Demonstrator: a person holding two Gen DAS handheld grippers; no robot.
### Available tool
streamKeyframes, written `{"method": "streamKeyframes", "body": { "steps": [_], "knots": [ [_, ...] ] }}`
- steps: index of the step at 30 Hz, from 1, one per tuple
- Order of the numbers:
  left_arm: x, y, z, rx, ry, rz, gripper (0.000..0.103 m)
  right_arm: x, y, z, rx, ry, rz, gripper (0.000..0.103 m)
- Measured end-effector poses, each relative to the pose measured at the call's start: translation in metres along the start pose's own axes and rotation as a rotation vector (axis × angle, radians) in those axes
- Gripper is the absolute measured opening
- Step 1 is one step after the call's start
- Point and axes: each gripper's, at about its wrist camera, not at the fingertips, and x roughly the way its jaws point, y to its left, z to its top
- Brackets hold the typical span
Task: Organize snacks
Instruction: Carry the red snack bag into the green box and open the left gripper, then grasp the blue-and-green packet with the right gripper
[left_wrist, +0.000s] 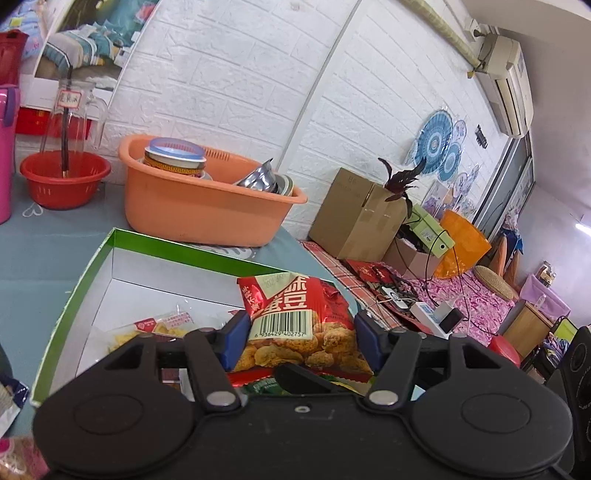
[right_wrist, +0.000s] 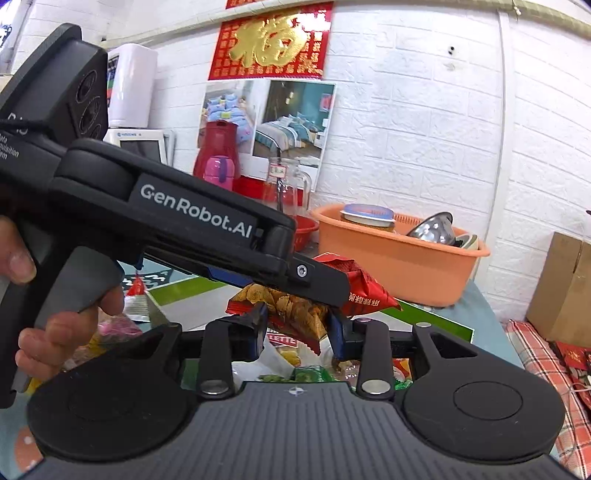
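A red snack bag (left_wrist: 295, 325) with a barcode and fried-bean picture sits between the blue pads of my left gripper (left_wrist: 301, 341), which is shut on it over the green-edged white box (left_wrist: 122, 258). The same bag shows in the right wrist view (right_wrist: 354, 284), where the left gripper's body (right_wrist: 192, 221) crosses in front. My right gripper (right_wrist: 297, 328) is closed on the bag's lower end (right_wrist: 295, 314). A clear packet of yellow snacks (left_wrist: 155, 328) lies in the box. More snack packets (right_wrist: 303, 373) lie below the right gripper.
An orange basin (left_wrist: 207, 206) with bowls and a tin stands behind the box. A red basket (left_wrist: 62, 181) with a glass jug (left_wrist: 72, 118) is at back left. A cardboard box (left_wrist: 354, 214) and a cluttered bench lie to the right. Loose packets (left_wrist: 11, 402) lie left.
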Motion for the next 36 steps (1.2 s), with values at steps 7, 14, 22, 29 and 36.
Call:
{"method": "streamKeyframes", "body": {
  "steps": [7,14,22,29,36],
  "knots": [
    [0.015,0.016,-0.010,-0.034,0.026,0.093,0.103,0.027,0.000,-0.018,-0.001,0.102,-0.028,0.103],
    [-0.026,0.002,-0.010,-0.038,0.000,0.099,0.103,-0.003,0.005,-0.017,0.005,0.059,-0.059,0.103],
    [-0.102,-0.027,-0.032,-0.036,-0.051,0.179,0.103,-0.073,0.020,-0.008,0.002,-0.002,-0.021,0.103],
    [-0.136,-0.041,-0.092,-0.060,-0.001,0.083,0.103,-0.124,0.023,-0.039,0.022,0.092,0.141,0.103],
    [-0.127,-0.042,-0.143,-0.150,0.146,-0.011,0.103,-0.143,0.041,-0.081,0.012,0.234,0.152,0.103]
  ]
}}
